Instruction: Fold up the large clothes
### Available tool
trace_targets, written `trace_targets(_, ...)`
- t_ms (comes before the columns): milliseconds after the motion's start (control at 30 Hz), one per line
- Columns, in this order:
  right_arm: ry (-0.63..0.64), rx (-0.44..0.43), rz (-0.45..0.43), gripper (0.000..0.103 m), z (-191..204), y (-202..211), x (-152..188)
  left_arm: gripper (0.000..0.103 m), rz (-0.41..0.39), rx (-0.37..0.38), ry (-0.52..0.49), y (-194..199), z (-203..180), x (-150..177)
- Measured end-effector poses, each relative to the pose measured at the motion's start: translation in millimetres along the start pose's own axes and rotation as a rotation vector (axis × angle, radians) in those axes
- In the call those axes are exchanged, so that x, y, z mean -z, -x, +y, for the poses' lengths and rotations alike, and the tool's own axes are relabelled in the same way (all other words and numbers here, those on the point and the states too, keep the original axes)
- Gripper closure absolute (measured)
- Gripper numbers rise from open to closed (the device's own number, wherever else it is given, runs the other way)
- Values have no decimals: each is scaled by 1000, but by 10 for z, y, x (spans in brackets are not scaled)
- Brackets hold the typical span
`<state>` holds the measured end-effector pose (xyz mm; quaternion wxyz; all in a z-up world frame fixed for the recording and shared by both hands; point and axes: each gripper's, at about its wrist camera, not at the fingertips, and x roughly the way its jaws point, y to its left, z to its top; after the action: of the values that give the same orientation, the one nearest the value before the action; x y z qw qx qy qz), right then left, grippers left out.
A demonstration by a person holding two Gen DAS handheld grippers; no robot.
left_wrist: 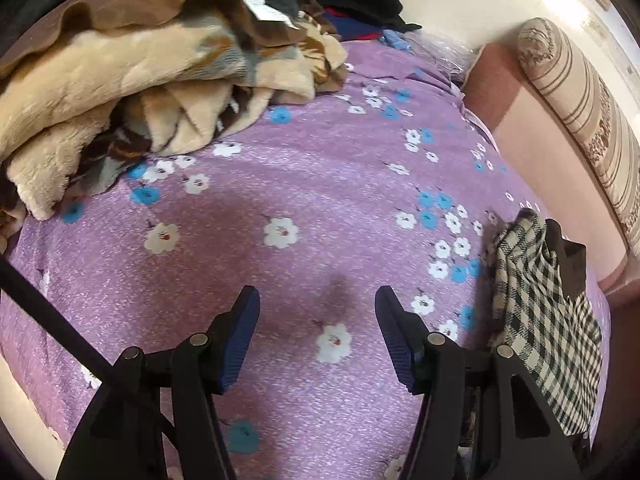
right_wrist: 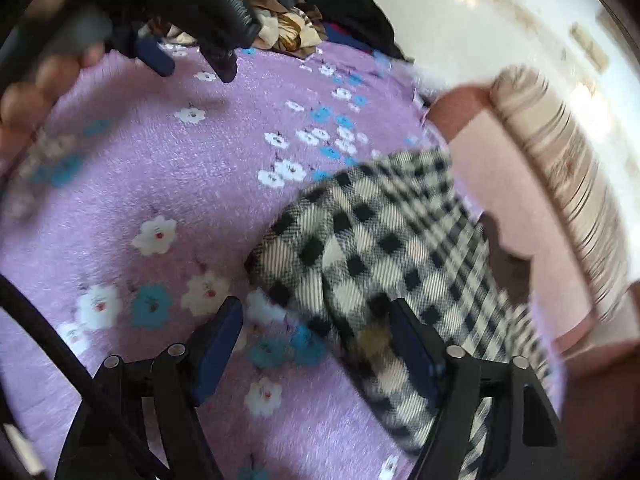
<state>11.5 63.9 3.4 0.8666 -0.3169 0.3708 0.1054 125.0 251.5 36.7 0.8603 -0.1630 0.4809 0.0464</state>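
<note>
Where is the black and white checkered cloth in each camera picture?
Left wrist view: the checkered cloth lies at the right edge, on the purple flowered bedspread, right of the open left gripper.
Right wrist view: the same cloth, blurred, fills the lower middle and right, reaching between the fingers of the open right gripper.
Shared landmark: the striped bolster at the right in both.

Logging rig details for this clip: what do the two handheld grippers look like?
Both match: the left gripper and right gripper have black angular plastic linkages with silver round pivot pins, and dark blue ribbed finger pads. A black cable runs past each one's left side. Bare fingers hold the left one; no sleeve shows.
</note>
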Motion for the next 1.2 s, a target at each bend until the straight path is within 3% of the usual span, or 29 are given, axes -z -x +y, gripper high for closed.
trace_targets(267, 6, 132, 26, 32, 22, -334, -301, 44, -2, 0, 21, 9, 99, -23)
trace_targets(333, -36, 112, 50, 47, -64, -436, -372, 44, -3, -1, 19, 14, 95, -23)
trace_targets(367, -52, 91, 63, 69, -89, -467, -398, 44, -5, -1, 18, 20, 91, -21)
trace_targets(400, -63, 85, 84, 82, -103, -504, -418, 44, -5, 0, 16, 25, 84, -18)
trace_targets(567, -180, 43, 67, 92, -348, -391, -438, 44, -11, -20, -10, 20, -1, 29)
trace_targets(733, -454, 21, -17, 93, -1145, 28, -295, 44, -16, -54, -82, -17, -185, 138)
trace_targets(833, -621, 50, -46, 93, -1766, 274, 70, 44, -17, -51, -120, -14, -305, 224)
trace_targets(1000, -928, 141, -20, 94, -2736, 567, 1272, 44, -30, -5, -212, 21, -611, 436)
trace_targets(1100, -1033, 196, 41, 94, -2987, 575, 1909, 44, -21, 43, -286, 69, -898, 600)
trace_targets(1200, -1095, 142, 162, 93, -3082, 329, 2496, 44, 8, 116, -350, 143, -1274, 773)
